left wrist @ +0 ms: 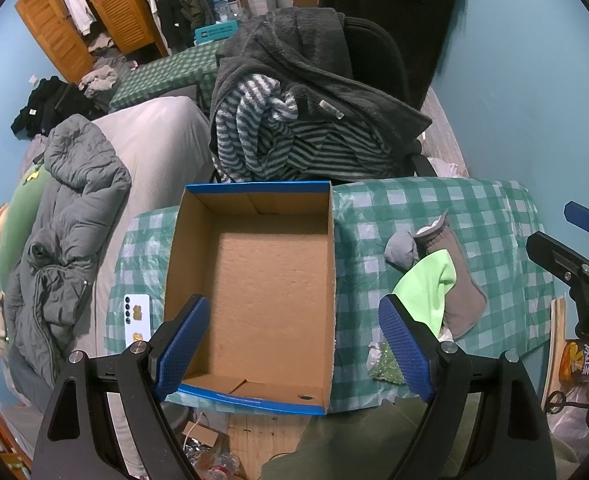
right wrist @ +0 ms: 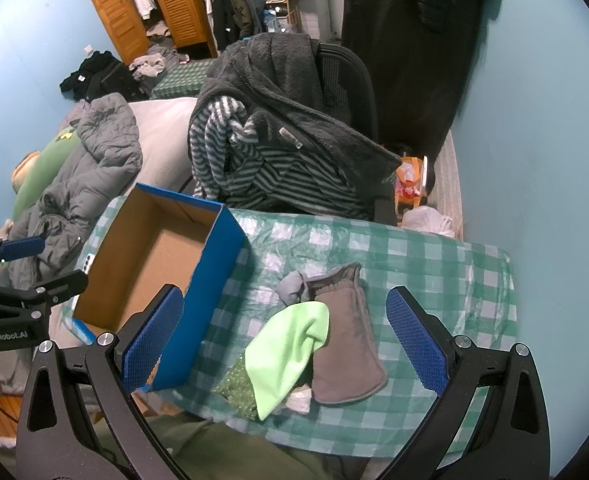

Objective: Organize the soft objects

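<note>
Left wrist view: the left gripper [left wrist: 294, 344] hangs over the near end of the box [left wrist: 254, 296], jaws wide and holding nothing. The box is open, bare inside, and stands on the checked worktop [left wrist: 474, 216]. Just right of it lies the soft pile: a green cloth [left wrist: 430, 284] draped over a brown sock [left wrist: 460, 284], with a grey bundle [left wrist: 401, 250] touching the sock's far end. A phone [left wrist: 136, 316] lies left of the box. The right gripper [left wrist: 586, 240] shows at the right edge, apart from the pile. This hand is best kept ready to steady the box wall if a drop nudges it.

Right wrist view: the right gripper [right wrist: 286, 344] sits above and in front of the pile, jaws wide and empty, the cloth [right wrist: 290, 344] lying between the two fingers. The sock [right wrist: 342, 344] lies partly under the cloth, the bundle [right wrist: 292, 286] beyond, a beaded green piece [right wrist: 234, 386] at the near edge. The box [right wrist: 214, 304] stands just left of the pile. The likely step is picking the cloth, since it is on top. Come straight down on its bunched middle, pinch only the top layer so the sock stays behind, then lift clear of the blue wall before moving left.
</note>
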Available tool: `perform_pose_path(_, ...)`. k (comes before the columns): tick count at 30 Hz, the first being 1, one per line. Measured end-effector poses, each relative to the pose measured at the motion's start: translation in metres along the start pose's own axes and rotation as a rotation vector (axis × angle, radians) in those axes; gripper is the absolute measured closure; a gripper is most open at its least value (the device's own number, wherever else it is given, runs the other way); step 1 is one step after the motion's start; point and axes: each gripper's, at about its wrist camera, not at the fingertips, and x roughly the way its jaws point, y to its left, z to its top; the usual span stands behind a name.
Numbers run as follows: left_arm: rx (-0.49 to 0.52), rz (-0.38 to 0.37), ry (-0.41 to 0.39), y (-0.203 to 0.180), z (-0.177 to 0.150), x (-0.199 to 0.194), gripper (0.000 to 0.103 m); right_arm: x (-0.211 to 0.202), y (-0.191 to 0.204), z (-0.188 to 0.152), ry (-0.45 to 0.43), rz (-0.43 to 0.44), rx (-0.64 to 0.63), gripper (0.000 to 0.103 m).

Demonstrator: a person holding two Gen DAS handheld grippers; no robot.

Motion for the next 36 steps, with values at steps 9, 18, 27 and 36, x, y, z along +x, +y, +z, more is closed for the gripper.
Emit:
perform_pose_path(9, 0.012, -0.002, 0.008, -0.003, 0.004, 0.003, 0.016, 0.001, -0.004, -0.002, 0.004, -0.003, 0.002, 0.002)
perform_pose_path(18, 0.046, 0.015, 0.032, -0.024, -0.004, 0.016, 0.016, 0.009, -0.024, -0.008, 0.025, -0.014, 0.001, 0.002)
perform_pose_path(27, 0.105, -0.023, 0.101, -0.056, -0.006, 0.050, 0.016, 0.029, -0.059, -0.018, 0.075, -0.044, 0.031, 0.002)
perform_pose_path(36, 0.170, -0.057, 0.170, -0.098, -0.011, 0.088, 0.016, 0.051, -0.094, -0.036, 0.131, -0.036, 0.082, 0.002)
